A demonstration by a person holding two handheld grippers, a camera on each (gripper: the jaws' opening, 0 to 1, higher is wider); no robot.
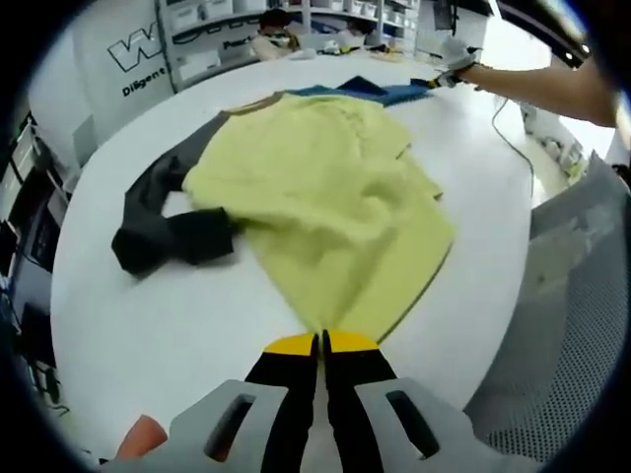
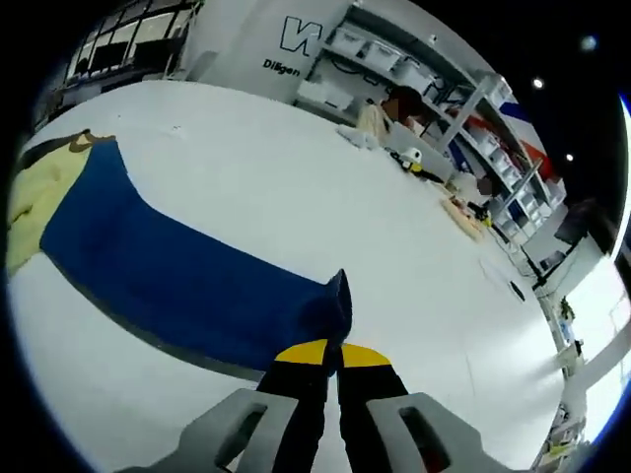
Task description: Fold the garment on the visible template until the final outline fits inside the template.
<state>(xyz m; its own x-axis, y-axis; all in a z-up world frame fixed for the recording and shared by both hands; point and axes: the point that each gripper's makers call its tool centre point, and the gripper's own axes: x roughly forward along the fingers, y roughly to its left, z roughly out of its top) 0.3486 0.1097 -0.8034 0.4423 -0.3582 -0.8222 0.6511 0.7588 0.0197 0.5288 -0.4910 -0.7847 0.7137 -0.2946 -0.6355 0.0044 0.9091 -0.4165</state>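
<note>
Both grippers clamped, left gripper (image 1: 320, 342) on yellow garment (image 1: 325, 187), right gripper (image 2: 330, 353) on blue cloth (image 2: 177, 276), wall lettering cut off.

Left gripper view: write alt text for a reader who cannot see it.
The left claw, jaws shut, pinches the near corner of a yellow-green garment spread on a white table. A dark garment lies partly beneath it, blue fabric beyond, held by another claw.

Lab or workshop: storage shelving (image 2: 463, 108), lettered wall (image 1: 133, 54), big white table (image 2: 296, 197).
</note>
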